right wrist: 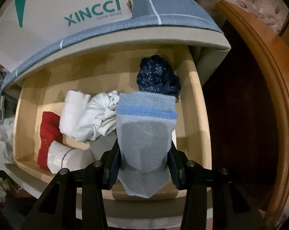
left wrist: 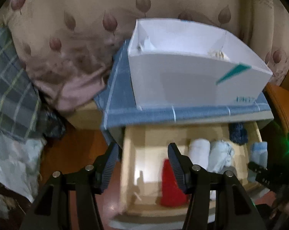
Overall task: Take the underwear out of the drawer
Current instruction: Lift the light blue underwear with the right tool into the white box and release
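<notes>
Left wrist view: the left gripper (left wrist: 142, 164) hangs above the near left corner of the open drawer (left wrist: 129, 153), its jaws wide apart and holding nothing. At one o'clock from it lie a red cloth (left wrist: 168, 187) and two white rolls (left wrist: 199, 151). At three o'clock, by the frame edge, the right gripper (left wrist: 259, 172) shows with a pale blue piece of underwear (left wrist: 258, 153) in it. A white box (left wrist: 192, 72) stands on the cloth-covered top above the drawer.

Right wrist view: the right gripper (right wrist: 144, 159) is clamped on the underwear (right wrist: 146, 134), jaws pressing its two sides. The piece appears lifted above the drawer floor, right of the white bundle (right wrist: 91, 115) and in front of a dark blue item (right wrist: 156, 76) at twelve o'clock. Its long axis runs along the fingers, the banded blue edge pointing to twelve o'clock, the narrow end to six.

I judge the removal step to be under way: the piece is gripped but not yet clear of the drawer. The next move calls for drawing it up and back over the front rim, grip kept firm.
</notes>
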